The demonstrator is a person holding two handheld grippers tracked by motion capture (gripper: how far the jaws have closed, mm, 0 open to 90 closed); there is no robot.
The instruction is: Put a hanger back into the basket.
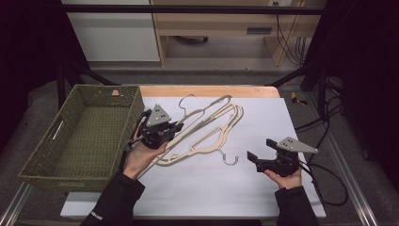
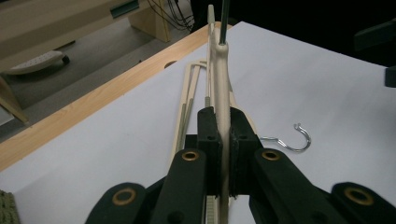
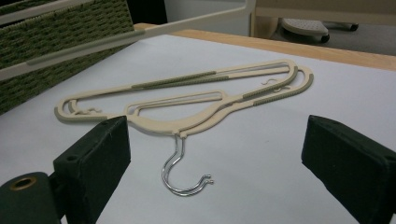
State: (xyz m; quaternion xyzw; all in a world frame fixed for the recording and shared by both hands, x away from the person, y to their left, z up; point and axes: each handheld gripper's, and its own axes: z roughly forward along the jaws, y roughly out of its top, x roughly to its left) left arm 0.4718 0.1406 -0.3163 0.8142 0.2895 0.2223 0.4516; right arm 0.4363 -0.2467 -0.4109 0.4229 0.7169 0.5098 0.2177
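My left gripper [image 1: 175, 127] is shut on a cream plastic hanger [image 1: 207, 110] near one end and holds it tilted off the sheet. In the left gripper view the hanger [image 2: 219, 70] stands edge-on between the two closed pads, left gripper [image 2: 223, 123]. Two more cream hangers [image 1: 221, 134] lie stacked on the white sheet, their metal hooks [image 1: 229, 160] pointing toward me. My right gripper [image 1: 261, 150] stands open just right of those hooks, nothing between its jaws. In the right gripper view [image 3: 219, 158] the stacked hangers [image 3: 187, 100] and hooks [image 3: 180, 175] lie straight ahead.
A green woven basket [image 1: 56, 155] stands at the left of the table, beside my left hand. A white sheet [image 1: 235, 188] covers the wooden tabletop [image 1: 211, 90]. Black frame bars and cables run along the right side [image 1: 324, 141].
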